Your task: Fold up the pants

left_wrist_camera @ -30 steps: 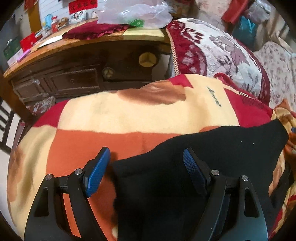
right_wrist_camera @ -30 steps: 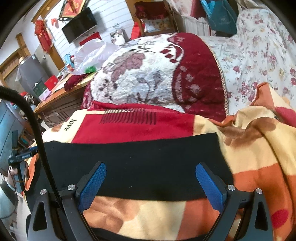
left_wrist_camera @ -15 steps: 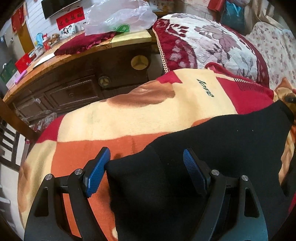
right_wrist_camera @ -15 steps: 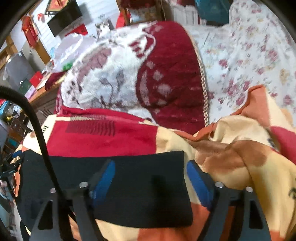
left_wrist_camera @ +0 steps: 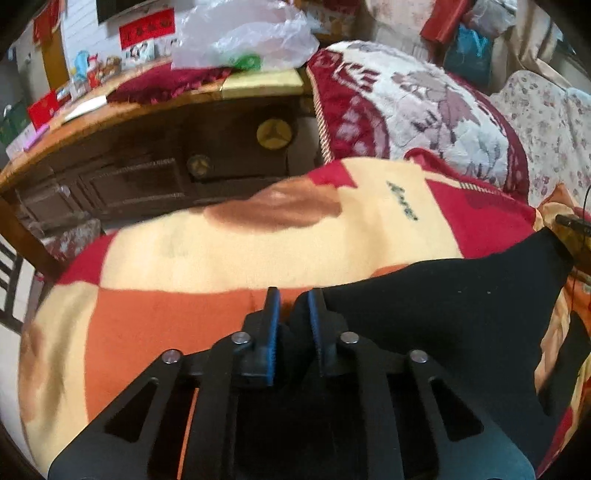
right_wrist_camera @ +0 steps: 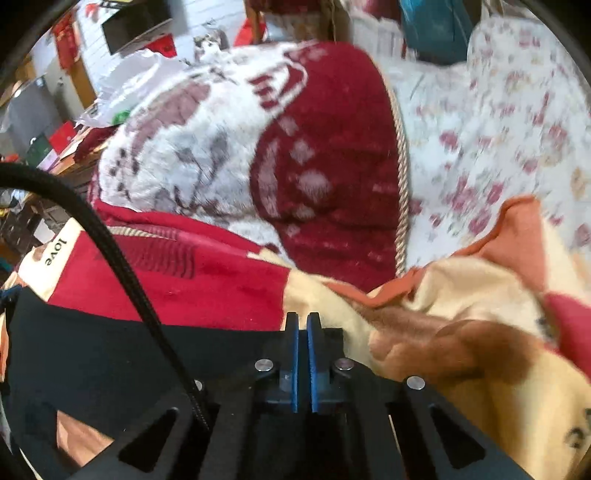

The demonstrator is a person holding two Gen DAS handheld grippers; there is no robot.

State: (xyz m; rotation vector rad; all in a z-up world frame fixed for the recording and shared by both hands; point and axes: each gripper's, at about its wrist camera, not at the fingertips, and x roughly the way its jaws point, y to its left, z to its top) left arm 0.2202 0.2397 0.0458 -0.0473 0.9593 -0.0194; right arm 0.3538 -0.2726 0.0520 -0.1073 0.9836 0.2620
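Black pants (left_wrist_camera: 443,306) lie across an orange, cream and red blanket (left_wrist_camera: 184,251) on a bed. My left gripper (left_wrist_camera: 293,299) is shut on the left end of the pants, a bunch of black cloth between its blue pads. In the right wrist view the pants (right_wrist_camera: 92,350) stretch to the left. My right gripper (right_wrist_camera: 303,325) is shut on the right end of the pants, its blue pads almost touching. A black cable (right_wrist_camera: 110,251) crosses the right wrist view.
A dark wooden cabinet (left_wrist_camera: 155,173) stands beyond the bed's edge, with a plastic bag (left_wrist_camera: 243,33) and clutter on top. A red and white floral quilt (right_wrist_camera: 240,155) is heaped behind the blanket, with a flowered sheet (right_wrist_camera: 498,140) to its right.
Both grippers were open over the ends of the pants. They have shut on the cloth, the left on the left end, the right on the right end.
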